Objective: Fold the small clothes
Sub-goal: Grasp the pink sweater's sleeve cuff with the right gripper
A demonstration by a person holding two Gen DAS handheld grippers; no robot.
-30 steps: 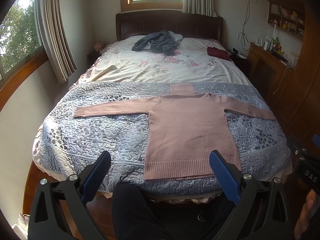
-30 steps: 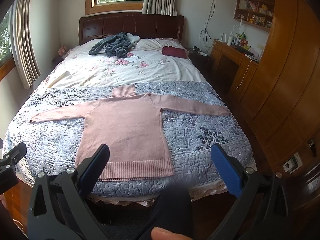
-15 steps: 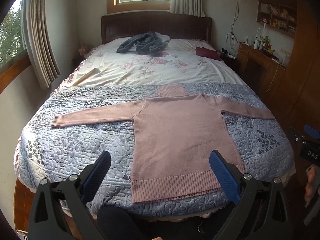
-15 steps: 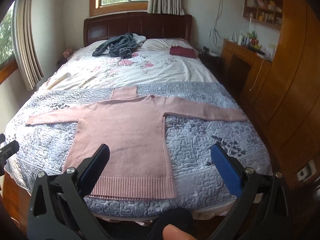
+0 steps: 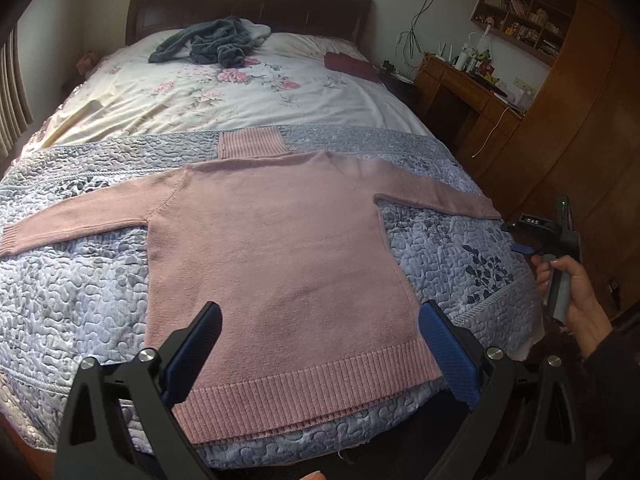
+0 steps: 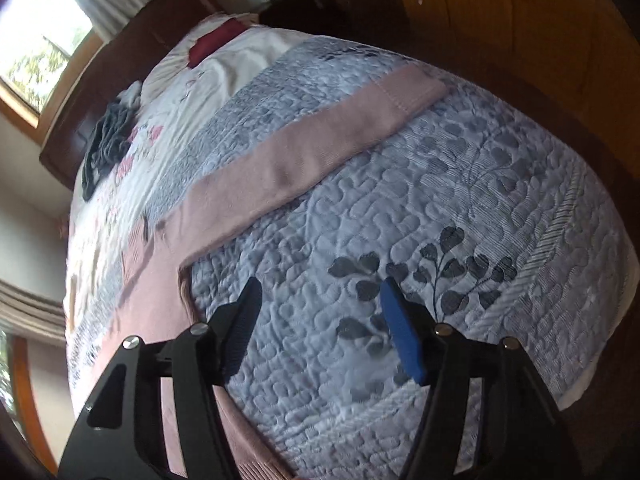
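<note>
A pink knitted sweater (image 5: 276, 256) lies flat on a blue-grey quilt (image 5: 68, 304), sleeves spread to both sides, ribbed hem nearest me. My left gripper (image 5: 320, 324) hovers open above the hem, nothing between its blue-padded fingers (image 5: 444, 344). In the right wrist view the sweater's right sleeve (image 6: 304, 160) runs diagonally across the quilt (image 6: 460, 208). My right gripper (image 6: 320, 296) stands open over bare quilt, just short of that sleeve, tilted sideways. The right gripper (image 5: 532, 236) also shows at the bed's right edge, held by a hand (image 5: 580, 300).
Beyond the quilt lies a floral sheet (image 5: 224, 92) with a dark grey garment heap (image 5: 212, 44) and a maroon item (image 5: 352, 66) by the headboard. A wooden desk (image 5: 468, 92) and wardrobe (image 5: 580, 128) stand right of the bed. Curtains hang at the left.
Both grippers have moved forward and lower toward the bed. The right gripper swung right and rolled sideways, now over the quilt near the right sleeve. The sweater has not moved.
</note>
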